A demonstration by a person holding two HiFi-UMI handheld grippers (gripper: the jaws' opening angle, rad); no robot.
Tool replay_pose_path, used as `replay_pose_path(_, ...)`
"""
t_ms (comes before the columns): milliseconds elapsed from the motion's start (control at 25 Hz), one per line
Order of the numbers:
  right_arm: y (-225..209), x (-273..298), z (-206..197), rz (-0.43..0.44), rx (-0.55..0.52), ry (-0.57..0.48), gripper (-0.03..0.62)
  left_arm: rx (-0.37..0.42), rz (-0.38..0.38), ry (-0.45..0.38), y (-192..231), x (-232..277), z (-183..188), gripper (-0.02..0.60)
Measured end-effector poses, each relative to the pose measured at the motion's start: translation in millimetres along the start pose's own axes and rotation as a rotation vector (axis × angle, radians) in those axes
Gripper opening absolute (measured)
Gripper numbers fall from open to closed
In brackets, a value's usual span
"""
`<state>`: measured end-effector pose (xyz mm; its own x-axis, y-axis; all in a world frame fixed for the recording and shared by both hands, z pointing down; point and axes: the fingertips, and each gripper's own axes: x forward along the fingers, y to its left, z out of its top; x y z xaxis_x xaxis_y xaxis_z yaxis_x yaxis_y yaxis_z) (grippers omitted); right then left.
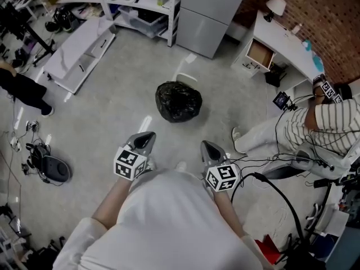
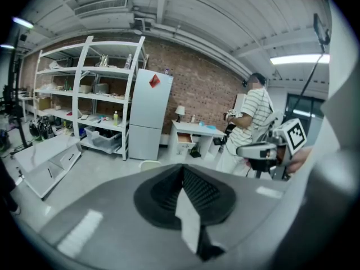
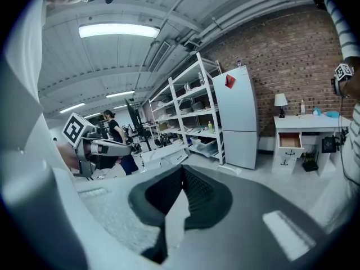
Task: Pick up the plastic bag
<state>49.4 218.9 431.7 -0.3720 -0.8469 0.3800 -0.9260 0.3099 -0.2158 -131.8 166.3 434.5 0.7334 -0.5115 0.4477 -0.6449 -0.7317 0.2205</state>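
A filled black plastic bag (image 1: 178, 101) sits on the grey floor, a short way ahead of me in the head view. My left gripper (image 1: 147, 136) is held near my body, below and left of the bag, its jaws shut with nothing in them. My right gripper (image 1: 207, 147) is level with it, below and right of the bag, also shut and empty. Both point forward over the floor. The two gripper views look across the room; the bag does not show in them. The left gripper (image 2: 183, 169) and the right gripper (image 3: 182, 170) each show closed jaws.
A white fridge (image 1: 211, 13) and white shelving (image 1: 138, 1) stand beyond the bag. A white desk (image 1: 281, 41) with an open drawer is at the right, where a person in a striped shirt (image 1: 323, 128) sits among cables. A white cabinet (image 1: 79, 49) lies at the left.
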Motion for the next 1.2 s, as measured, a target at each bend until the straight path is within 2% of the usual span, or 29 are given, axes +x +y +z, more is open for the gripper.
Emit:
replay_pose_path(440,-28,-15,-7,0.051,-0.036,0.024,0.003,-0.012,0.042,0.009,-28,20,-3,0.003)
replay_pose_path(800,-56,-38,-19,0.122,-0.091,0.045,0.003,-0.024,0.09,-0.026,-54,31,2,0.005)
replay_pose_path(1200,-75,-30,-35,0.111,-0.06,0.076,0.003,-0.039,0.124,0.011,-44,43,-11,0.003)
